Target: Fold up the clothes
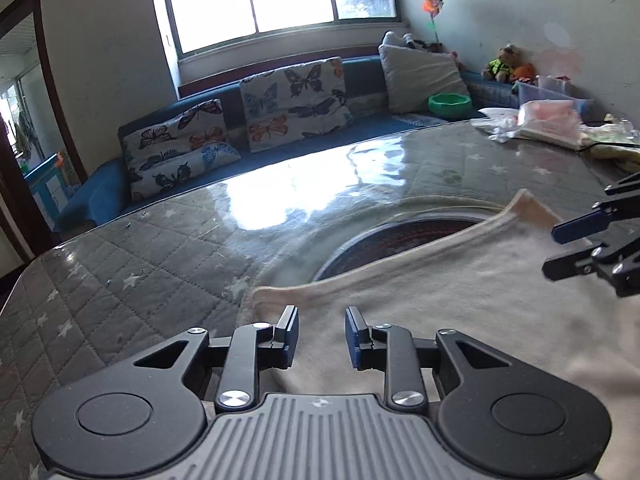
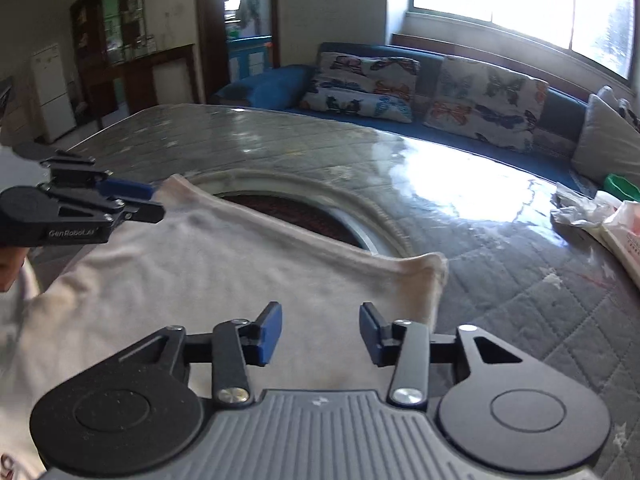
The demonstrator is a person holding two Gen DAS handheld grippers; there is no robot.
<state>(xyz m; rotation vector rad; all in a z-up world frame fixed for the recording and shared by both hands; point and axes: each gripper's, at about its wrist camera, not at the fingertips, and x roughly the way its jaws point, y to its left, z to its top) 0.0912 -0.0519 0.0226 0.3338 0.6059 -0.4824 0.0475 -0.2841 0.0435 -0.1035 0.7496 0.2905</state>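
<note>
A cream garment lies flat on the glass-topped quilted table, its far hem straight across. My left gripper is open, just above the garment's far left corner. My right gripper is open above the far right corner of the same garment. Each gripper also shows in the other's view: the right one at the right edge, the left one at the left edge, both with jaws apart. Neither holds cloth.
A round dark heater opening sits in the table just beyond the garment's hem. Plastic bags and packets lie on the far right of the table. A blue sofa with butterfly cushions runs behind, holding a green bowl.
</note>
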